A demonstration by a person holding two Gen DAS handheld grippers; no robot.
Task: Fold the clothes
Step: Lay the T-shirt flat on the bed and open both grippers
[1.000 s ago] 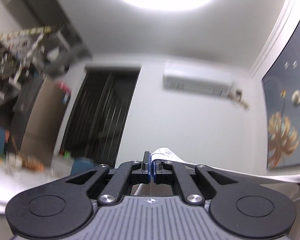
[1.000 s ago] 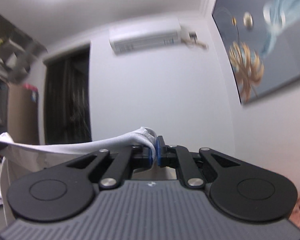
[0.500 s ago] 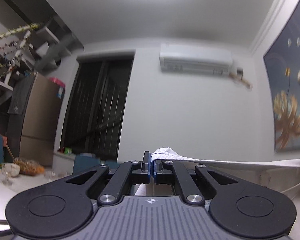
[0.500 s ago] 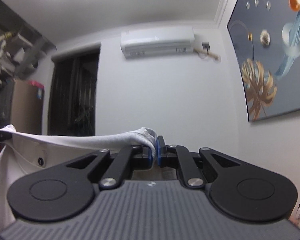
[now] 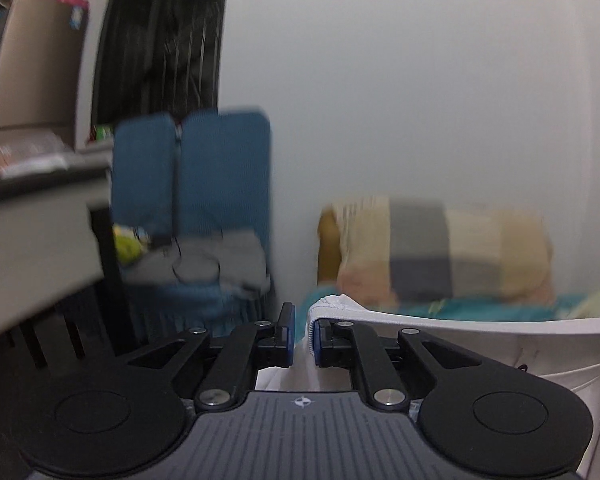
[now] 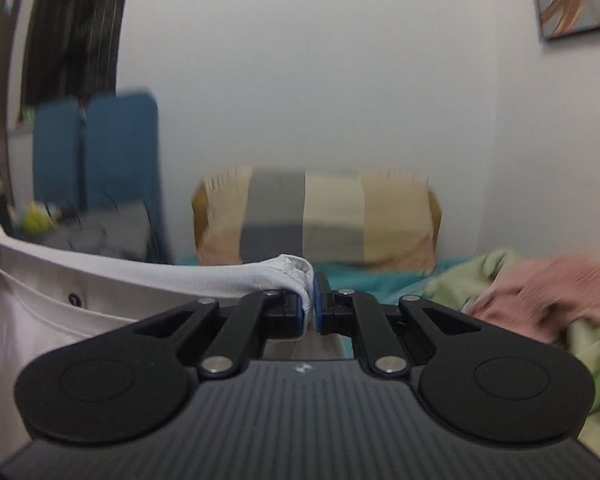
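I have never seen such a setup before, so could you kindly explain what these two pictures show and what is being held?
There is no robot. A person carries a two-finger gripper in each hand, and a camera on each looks forward along its black fingers. One picture comes from the left gripper, the other from the right gripper. A white garment is stretched between them. The right jaws are shut on its hem. The left jaws have just been opening, with the hem between them but unpinched. Ahead lie a teal cover, a patchwork cushion, a pink garment and a green cloth.
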